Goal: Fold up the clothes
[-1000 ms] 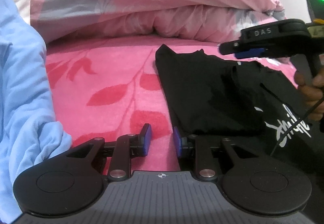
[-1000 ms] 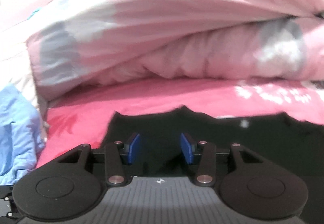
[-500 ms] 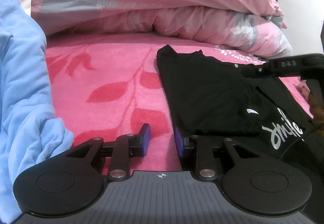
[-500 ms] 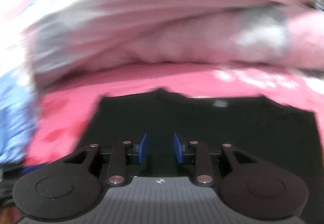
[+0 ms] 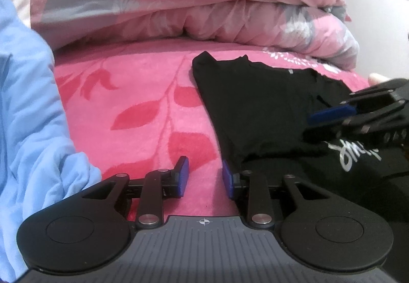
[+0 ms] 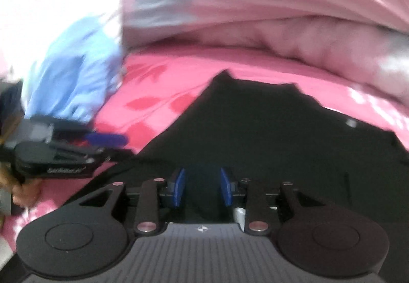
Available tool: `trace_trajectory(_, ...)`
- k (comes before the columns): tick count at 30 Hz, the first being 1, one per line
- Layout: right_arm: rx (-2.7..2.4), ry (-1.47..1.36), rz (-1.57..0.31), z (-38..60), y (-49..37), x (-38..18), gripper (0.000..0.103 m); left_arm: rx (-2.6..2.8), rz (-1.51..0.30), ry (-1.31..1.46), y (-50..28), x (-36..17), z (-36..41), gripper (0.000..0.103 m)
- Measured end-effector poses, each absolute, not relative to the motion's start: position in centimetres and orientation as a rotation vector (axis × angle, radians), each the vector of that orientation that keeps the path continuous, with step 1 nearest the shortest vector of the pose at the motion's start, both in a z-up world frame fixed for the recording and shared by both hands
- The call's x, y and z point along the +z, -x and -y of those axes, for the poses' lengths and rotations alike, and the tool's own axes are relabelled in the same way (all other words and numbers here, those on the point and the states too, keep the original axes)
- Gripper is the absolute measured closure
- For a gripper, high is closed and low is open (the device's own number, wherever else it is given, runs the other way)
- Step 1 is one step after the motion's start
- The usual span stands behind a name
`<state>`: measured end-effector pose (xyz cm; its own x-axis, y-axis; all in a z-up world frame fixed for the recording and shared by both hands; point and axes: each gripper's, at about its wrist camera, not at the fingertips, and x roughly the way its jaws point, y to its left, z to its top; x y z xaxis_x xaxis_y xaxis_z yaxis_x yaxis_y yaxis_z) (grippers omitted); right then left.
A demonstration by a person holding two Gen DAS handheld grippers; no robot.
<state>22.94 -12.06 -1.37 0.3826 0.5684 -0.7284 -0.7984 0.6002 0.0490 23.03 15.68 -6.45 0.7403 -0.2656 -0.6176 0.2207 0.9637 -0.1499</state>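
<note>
A black T-shirt [image 5: 255, 109] with white lettering [image 5: 352, 155] lies partly folded on the pink bedsheet [image 5: 127, 104]. My left gripper [image 5: 205, 177] is open at the shirt's left edge. Only bare sheet shows between its blue pads, and the right pad sits against the hem. My right gripper [image 6: 202, 187] hovers low over the black T-shirt [image 6: 268, 134], its pads a small gap apart with dark cloth showing in the gap. The blur hides any contact. In the left wrist view the right gripper [image 5: 322, 120] lies rolled on its side over the shirt's right part.
A crumpled light blue garment [image 5: 30, 116] lies at the left. A thick pink and grey floral duvet [image 5: 179, 1] is heaped along the back of the bed. The right wrist view shows the left gripper [image 6: 110, 145] and a person's hand [image 6: 23, 193] at its left edge.
The right gripper has dropped from above the shirt, moved left over it and rolled sideways, and its pads have come closer together. The left gripper has stayed put.
</note>
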Motion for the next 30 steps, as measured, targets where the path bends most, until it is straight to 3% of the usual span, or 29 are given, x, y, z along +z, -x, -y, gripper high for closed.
trace_trajectory(3,0.871,0.394,-0.877,11.6,-22.6,-3.5,0.071,-0.268,-0.684,0.042,-23.0,-6.4,-15.5,0.074)
trace_trajectory(7,0.863,0.371,-0.893,12.4,-22.1,-2.3,0.071,-0.27,-0.686,0.049,-23.0,-6.4,-15.7,0.074)
trace_trajectory(14,0.893,0.329,-0.783,10.2,-22.6,-1.6,0.071,-0.27,-0.684,0.051,-22.9,-6.5,-15.6,0.073)
trace_trajectory(22,0.992,0.504,-0.78,8.2,-20.9,-4.3,0.073,-0.276,-0.687,0.066,-23.0,-6.6,-15.8,0.073)
trace_trajectory(30,1.036,0.438,-0.793,8.6,-23.9,-0.2,0.073,-0.275,-0.684,0.051,-23.2,-6.6,-15.8,0.073)
